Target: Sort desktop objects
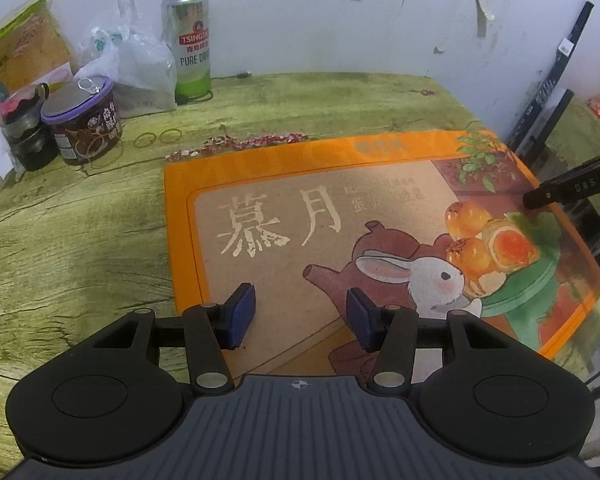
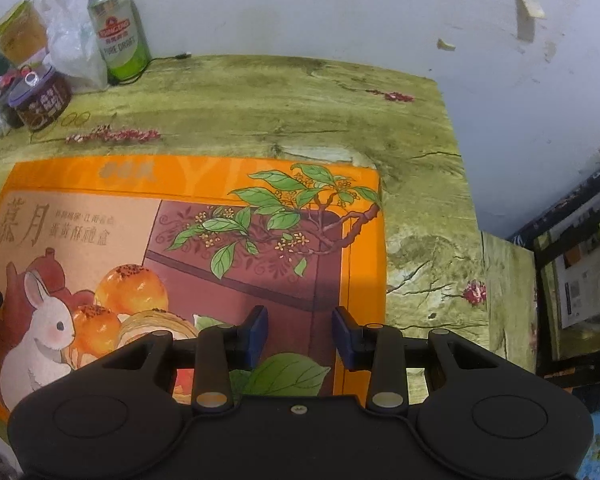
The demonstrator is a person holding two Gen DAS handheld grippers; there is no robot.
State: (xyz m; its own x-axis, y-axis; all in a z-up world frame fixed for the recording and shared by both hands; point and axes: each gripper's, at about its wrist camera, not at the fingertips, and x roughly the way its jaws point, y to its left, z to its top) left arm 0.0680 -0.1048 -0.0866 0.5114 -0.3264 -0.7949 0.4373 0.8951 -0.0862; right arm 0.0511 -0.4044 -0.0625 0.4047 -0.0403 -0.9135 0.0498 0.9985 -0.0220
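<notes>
1 large flat orange gift box printed with a white rabbit, a teapot and pastries (image 1: 340, 216) lies on the worktop (image 1: 72, 232), which is covered in a green wood-grain sheet with small red flowers. At the far left corner, against the white wall (image 1: 340, 12), stand 1 tall silver-and-green beer can (image 1: 188, 44), 1 brown tin with a purple rim and pull-ring lid (image 1: 85, 120), 1 dark glass jar with a red-patterned top (image 1: 24, 130), 1 crumpled clear plastic bag (image 1: 140, 64) and 1 tan paper packet (image 1: 28, 44). 2 thin rubber-band rings (image 1: 158, 137) lie side by side just in front of the bag.

The left gripper (image 1: 300, 322) hangs over the near part of the box, its 2 blue-padded fingers (image 1: 242, 316) spread wide with nothing between them. The right gripper (image 2: 300, 338) is over the box's right edge, also spread wide and holding nothing; its black tip shows at the right side of the left wrist view.

Peeling tape strips (image 2: 528, 8) mark the wall. Right of the worktop are black frame bars (image 1: 556, 88) and a lower surface with the same covering.
</notes>
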